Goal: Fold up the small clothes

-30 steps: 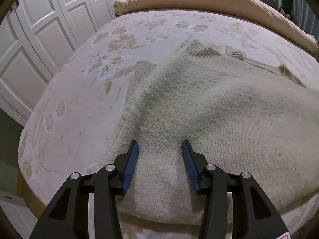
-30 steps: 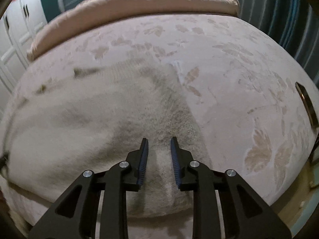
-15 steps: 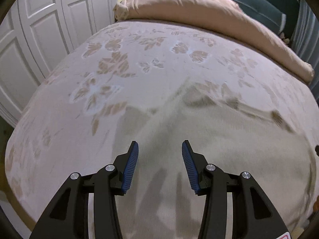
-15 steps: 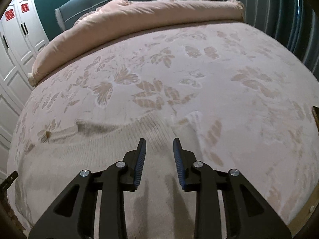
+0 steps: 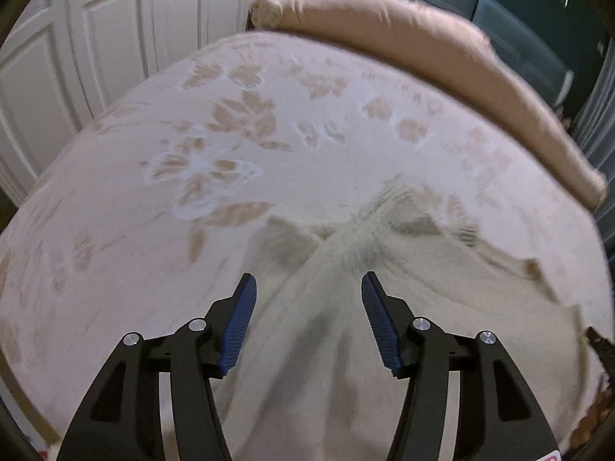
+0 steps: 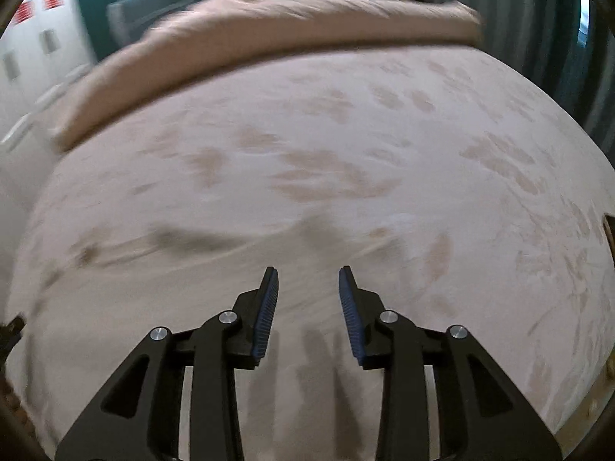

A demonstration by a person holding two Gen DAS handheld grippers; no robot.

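The sweater is blurred and cut off at the frame's bottom. It is spread on the bed beneath the left claw and right claw, both held wide and empty.

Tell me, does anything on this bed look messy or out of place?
Nothing is spilled or damaged. The cream sweater lies rumpled on the floral bedspread, its far edge bunched and uneven. Both the left gripper and right gripper are open and empty. Both pictures are blurred.

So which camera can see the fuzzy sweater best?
The left wrist view. There the cream knit sweater fills the lower right, with its ribbed edge and folds visible beyond the open left gripper. In the right wrist view it is only a pale motion-blurred shape beside the open right gripper, hard to separate from the bedspread.
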